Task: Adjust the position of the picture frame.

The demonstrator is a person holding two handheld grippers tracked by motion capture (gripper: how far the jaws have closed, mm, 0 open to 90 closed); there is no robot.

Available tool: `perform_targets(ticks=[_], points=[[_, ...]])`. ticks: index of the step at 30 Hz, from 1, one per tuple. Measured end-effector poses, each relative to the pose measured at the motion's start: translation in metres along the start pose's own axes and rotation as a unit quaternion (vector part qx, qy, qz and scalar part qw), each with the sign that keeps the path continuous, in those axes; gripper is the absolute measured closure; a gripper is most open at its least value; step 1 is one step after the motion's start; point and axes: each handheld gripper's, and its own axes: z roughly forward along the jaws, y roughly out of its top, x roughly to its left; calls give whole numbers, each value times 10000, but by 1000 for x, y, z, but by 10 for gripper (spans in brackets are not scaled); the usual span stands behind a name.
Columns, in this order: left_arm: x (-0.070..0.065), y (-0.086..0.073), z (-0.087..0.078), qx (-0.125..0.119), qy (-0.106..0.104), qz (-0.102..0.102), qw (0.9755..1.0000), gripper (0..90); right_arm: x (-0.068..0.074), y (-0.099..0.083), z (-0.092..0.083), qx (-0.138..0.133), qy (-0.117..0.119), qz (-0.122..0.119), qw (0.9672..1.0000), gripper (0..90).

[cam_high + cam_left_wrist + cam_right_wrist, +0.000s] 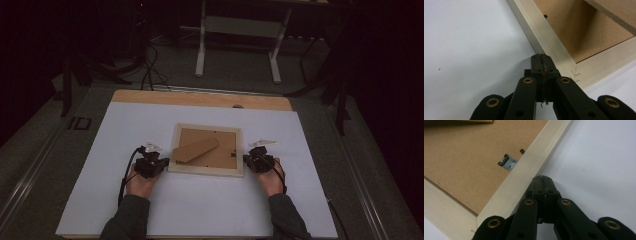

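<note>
Two grippers flanking one picture frame (206, 150), lying back-up at the centre of a white sheet (150, 210) on the table. From the high view: left gripper (159, 162) at the frame's 9 o'clock side, low along that edge, tips at or just beside the pale wood; right gripper (248, 160) at the 3 o'clock side, likewise close against the rim. One hand behind each, forearms entering from 6 o'clock. Brown backing board (225, 142) inside the pale border, with a cardboard stand (195, 150) slanting across it from 8 o'clock toward 2 o'clock.

From the left gripper view: jaws pressed together, nothing between them, tip resting at the outer edge of the frame's pale rail (544, 32), near a corner joint at 4 o'clock. Backing board (574, 30) beyond, toward 1 o'clock.

From the right gripper view: jaws likewise closed flat on each other and empty, tip against the outer edge of the rail (529, 170). Small metal retaining clip (507, 163) at 11 o'clock from the tip, on the backing board (461, 157).
</note>
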Motion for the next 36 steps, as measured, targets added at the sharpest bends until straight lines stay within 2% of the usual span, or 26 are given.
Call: perform_targets(ticks=[17,23,29,30,36], points=[[-6,-9,-7,-19,114,19,9999,900,-3,1,4,-86,166,1,9998,900],[-8,-10,-9,-6,133,27,9999,900,-2,4,6,-83,138,10,9999,900],[-6,-11,-9,-35,73,44,10000,900,-2,0,4,-184,187,68,9996,899],[-6,-11,-9,-36,74,54,10000,900,-1,-4,3,-264,190,-23,9995,899],[-6,-11,-9,-48,148,95,9998,897,1,-6,-4,-356,211,-49,9991,896]])
